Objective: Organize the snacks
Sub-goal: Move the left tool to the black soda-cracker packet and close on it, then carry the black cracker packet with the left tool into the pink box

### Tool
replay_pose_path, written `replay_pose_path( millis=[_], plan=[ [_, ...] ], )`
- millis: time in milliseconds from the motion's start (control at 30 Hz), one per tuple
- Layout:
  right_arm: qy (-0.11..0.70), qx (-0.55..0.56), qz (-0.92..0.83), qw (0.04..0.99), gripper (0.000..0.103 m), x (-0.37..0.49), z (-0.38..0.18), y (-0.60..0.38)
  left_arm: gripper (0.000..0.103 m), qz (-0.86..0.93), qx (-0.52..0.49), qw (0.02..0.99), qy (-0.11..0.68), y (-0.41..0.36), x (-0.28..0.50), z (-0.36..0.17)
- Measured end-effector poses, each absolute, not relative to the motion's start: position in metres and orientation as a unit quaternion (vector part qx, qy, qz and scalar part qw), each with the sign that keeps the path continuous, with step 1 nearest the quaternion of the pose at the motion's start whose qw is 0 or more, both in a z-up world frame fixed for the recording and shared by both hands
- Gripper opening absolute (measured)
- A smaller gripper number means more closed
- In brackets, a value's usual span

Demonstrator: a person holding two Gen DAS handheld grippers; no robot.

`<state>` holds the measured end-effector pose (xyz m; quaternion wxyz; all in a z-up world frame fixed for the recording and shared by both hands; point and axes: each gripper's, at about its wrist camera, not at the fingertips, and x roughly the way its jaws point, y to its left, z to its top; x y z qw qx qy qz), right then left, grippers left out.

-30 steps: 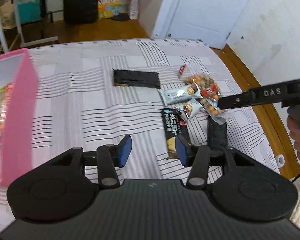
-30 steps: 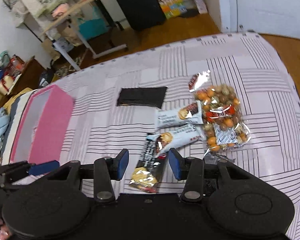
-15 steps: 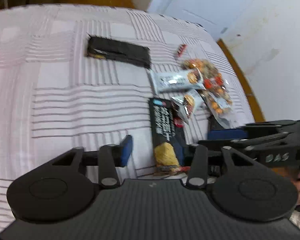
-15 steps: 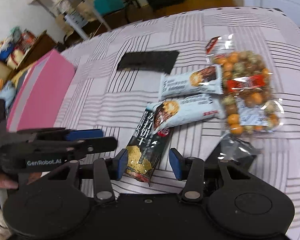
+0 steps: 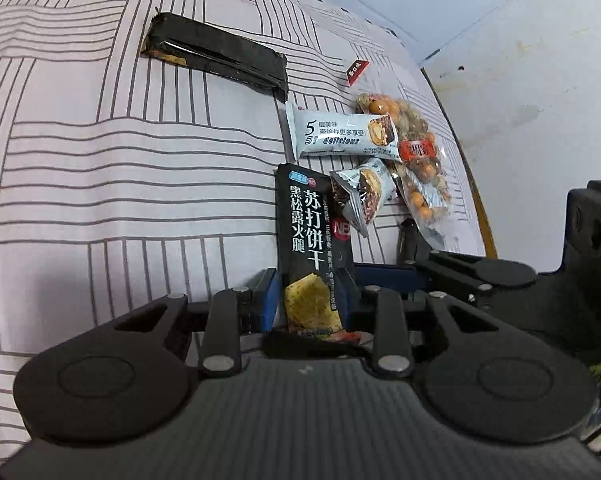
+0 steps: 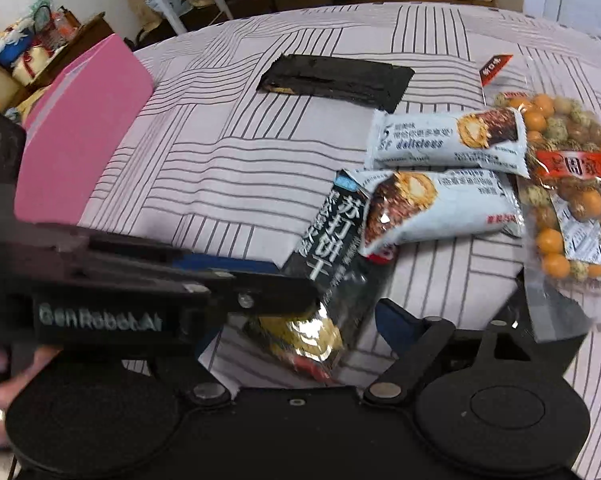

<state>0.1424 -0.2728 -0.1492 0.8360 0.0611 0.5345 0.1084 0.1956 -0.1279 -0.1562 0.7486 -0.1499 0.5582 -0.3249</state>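
Observation:
A black cracker packet (image 5: 312, 236) with white lettering lies lengthwise on the striped bedsheet (image 5: 120, 184). My left gripper (image 5: 314, 296) is shut on its near end, with blue pads on both sides. In the right wrist view the left gripper's fingers (image 6: 260, 296) reach in from the left onto the same packet (image 6: 336, 248). My right gripper (image 6: 296, 320) hangs just over the packet's near end; its jaws are opening wide and do not touch it. Its left finger is hidden behind the left gripper. One of its blue pads (image 5: 384, 276) shows in the left wrist view.
Two white cake-bar packets (image 6: 448, 140) (image 6: 432, 204) lie beside the crackers, the nearer one overlapping them. A clear bag of coated nuts (image 6: 572, 192), a small red sachet (image 6: 494, 66) and a flat black packet (image 6: 336, 80) lie beyond. A pink box (image 6: 80, 140) stands at the left.
Both grippers have come down to the black cracker packet. The left jaws have closed on its near end. The right jaws have spread apart. The pink box has left the left wrist view.

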Motion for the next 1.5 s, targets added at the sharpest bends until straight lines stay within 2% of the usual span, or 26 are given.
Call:
replay_pose_path(
  millis=[100, 133, 200, 300, 600, 900, 1000, 1267, 1500],
  plan=[
    [0.524, 0.021, 0.099, 0.846, 0.089, 0.137, -0.152, -0.261, 0.031, -0.322, -0.164, 0.742, 0.565, -0.126, 0.197, -0.159],
    [0.521, 0.003, 0.091, 0.849, 0.086, 0.135, -0.152, -0.257, 0.031, -0.322, -0.169, 0.74, 0.566, -0.125, 0.198, -0.159],
    [0.518, -0.01, 0.071, 0.853, 0.071, 0.133, -0.148, -0.256, 0.031, -0.323, -0.173, 0.736, 0.57, -0.123, 0.198, -0.16],
    [0.525, 0.021, 0.068, 0.848, 0.067, 0.132, -0.144, -0.261, 0.032, -0.326, -0.17, 0.736, 0.569, -0.122, 0.195, -0.156],
    [0.543, 0.015, 0.093, 0.835, 0.065, 0.119, -0.138, -0.244, 0.035, -0.297, -0.126, 0.74, 0.59, -0.125, 0.176, -0.137],
    [0.516, 0.013, 0.113, 0.849, 0.065, 0.101, -0.11, -0.225, 0.035, -0.288, -0.106, 0.757, 0.577, -0.111, 0.155, -0.102],
    [0.506, 0.012, 0.115, 0.855, 0.065, 0.095, -0.098, -0.219, 0.039, -0.296, -0.116, 0.76, 0.567, -0.104, 0.148, -0.09],
    [0.479, -0.016, 0.11, 0.871, 0.065, 0.064, -0.064, -0.191, 0.04, -0.315, -0.112, 0.767, 0.548, -0.082, 0.119, -0.057],
    [0.461, -0.024, 0.117, 0.88, 0.065, 0.04, -0.032, -0.168, 0.04, -0.322, -0.151, 0.76, 0.544, -0.049, 0.103, -0.028]
  ],
)
